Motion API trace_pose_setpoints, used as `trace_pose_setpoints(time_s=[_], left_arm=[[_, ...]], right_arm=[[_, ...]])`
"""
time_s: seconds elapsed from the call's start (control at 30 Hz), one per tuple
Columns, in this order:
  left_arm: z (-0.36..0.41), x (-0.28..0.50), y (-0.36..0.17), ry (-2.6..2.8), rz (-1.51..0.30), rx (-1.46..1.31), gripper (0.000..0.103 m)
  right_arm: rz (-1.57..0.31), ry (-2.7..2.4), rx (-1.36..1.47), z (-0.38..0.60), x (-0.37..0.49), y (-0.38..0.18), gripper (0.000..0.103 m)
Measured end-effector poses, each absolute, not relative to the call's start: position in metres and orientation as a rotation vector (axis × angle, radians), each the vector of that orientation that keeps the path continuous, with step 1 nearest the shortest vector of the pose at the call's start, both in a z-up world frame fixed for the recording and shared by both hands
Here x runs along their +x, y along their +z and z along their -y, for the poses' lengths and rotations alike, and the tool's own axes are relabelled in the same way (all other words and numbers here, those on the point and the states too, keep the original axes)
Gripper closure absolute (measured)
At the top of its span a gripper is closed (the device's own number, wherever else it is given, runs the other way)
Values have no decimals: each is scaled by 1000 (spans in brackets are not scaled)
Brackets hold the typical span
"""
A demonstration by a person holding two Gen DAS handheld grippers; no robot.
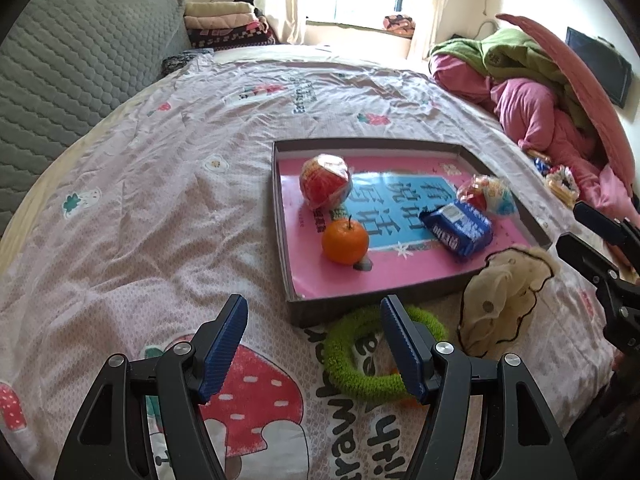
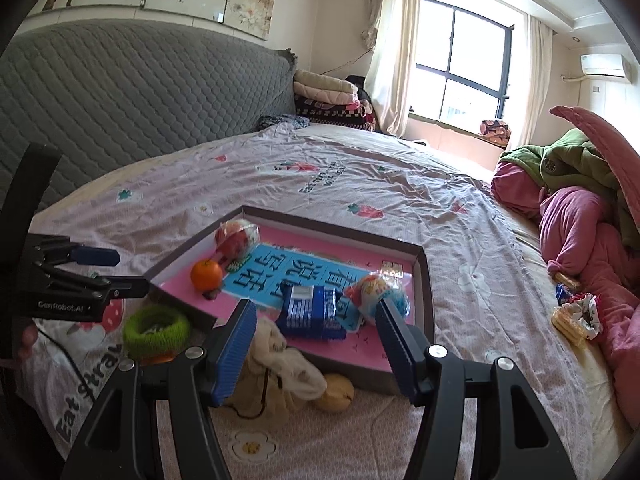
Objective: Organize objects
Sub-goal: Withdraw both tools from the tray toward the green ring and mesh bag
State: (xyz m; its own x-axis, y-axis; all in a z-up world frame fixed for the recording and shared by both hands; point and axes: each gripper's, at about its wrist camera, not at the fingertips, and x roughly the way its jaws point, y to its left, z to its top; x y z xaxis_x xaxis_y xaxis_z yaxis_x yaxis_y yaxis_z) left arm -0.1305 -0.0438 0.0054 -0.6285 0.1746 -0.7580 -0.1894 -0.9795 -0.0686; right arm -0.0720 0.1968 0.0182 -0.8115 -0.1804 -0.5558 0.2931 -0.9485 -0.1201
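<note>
A: Both tongs are gaping wide with nothing between them. From the left wrist camera, the left gripper is hanging just near of the tray, its right pad overlapping the green knitted ring on the bedsheet.

B: So what is looking risky?

A: That ring is lying just beside the tray's near wall. I judge a low scoop could be nudging the tray and setting the orange rolling toward the red wrapped ball.

B: And the right wrist camera?

A: The right gripper is hovering released over the cream fabric pouch, beside a yellow fruit. Limp cloth may be slipping from the pads, or its cord snagging. The blue snack pack is already sitting inside the tray.
</note>
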Motion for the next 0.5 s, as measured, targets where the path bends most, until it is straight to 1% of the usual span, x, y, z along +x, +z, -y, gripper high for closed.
trace_pose_setpoints(time_s=[0.17, 0.37, 0.5], left_arm=[[43, -129, -3, 2649, -61, -1275, 33], [45, -134, -16, 2601, -28, -1348, 33], [43, -136, -24, 2593, -48, -1392, 33]], right_arm=[[-325, -2740, 849, -197, -69, 11, 41], [-380, -2708, 880, -191, -69, 3, 41], [-405, -2684, 901, -186, -69, -3, 41]])
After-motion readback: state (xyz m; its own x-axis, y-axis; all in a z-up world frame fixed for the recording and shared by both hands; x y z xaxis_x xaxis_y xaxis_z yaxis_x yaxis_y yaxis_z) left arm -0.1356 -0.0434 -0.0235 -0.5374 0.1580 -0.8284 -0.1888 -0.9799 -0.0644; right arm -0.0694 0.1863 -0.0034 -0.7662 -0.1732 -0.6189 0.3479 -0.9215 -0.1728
